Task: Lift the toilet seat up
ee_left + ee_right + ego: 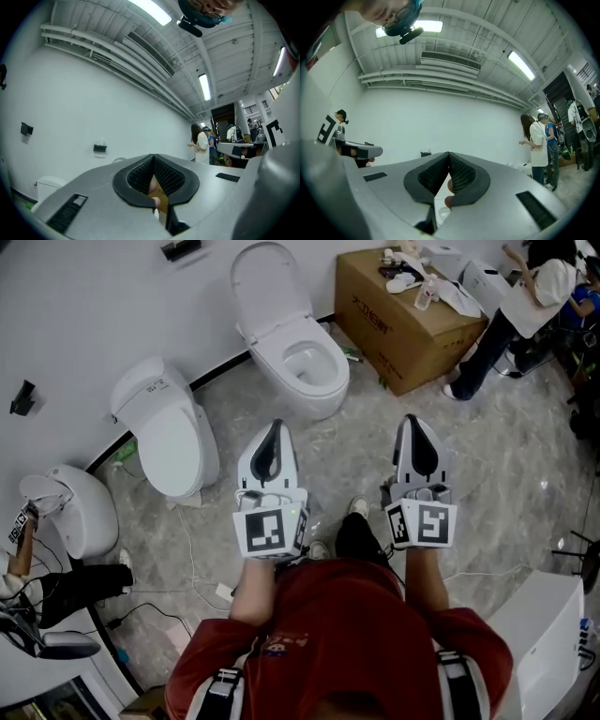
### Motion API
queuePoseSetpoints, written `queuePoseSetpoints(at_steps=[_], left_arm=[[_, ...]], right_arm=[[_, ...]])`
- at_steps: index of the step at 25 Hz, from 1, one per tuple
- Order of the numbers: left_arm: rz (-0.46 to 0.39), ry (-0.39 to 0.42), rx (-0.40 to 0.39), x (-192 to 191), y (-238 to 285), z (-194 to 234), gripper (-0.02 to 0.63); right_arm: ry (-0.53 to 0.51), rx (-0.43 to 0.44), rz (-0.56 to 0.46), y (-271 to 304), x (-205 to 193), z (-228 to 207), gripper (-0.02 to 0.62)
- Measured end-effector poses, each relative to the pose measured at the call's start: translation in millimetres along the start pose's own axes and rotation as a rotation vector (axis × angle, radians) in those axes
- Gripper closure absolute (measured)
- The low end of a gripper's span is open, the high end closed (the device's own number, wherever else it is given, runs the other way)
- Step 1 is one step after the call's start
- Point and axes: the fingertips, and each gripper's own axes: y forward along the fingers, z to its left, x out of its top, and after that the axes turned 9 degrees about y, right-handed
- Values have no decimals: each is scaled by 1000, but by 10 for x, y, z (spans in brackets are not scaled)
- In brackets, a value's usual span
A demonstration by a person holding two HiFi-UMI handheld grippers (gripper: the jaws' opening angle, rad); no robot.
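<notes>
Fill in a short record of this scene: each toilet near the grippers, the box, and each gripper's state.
open toilet: lid raised, bowl showing, ahead of the grippers
closed toilet: lid down, left of the open one
cardboard box: right of the open toilet, items on top
left gripper: shut, empty
right gripper: shut, empty

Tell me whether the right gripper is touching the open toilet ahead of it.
Apart. In the head view the right gripper is held clear of the open toilet, with bare floor showing between them.
</notes>
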Motion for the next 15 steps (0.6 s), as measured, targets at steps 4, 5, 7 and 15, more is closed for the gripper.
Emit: queuePoseSetpoints(at_steps=[4,5,7,15], left_arm=[[15,-5,0,-70,356,-38,595],[17,-4,1,-87,456,-68,595],[19,1,8,-118,645,-133,595],[0,21,33,-109,1363,-319,595]], right_arm=[[-2,6,15,282,-92,-179,583],[-1,9,16,355,-107,-247,582],[-2,14,18,493,-141,-395,581],[1,24,13,1025,-186,-931,581]])
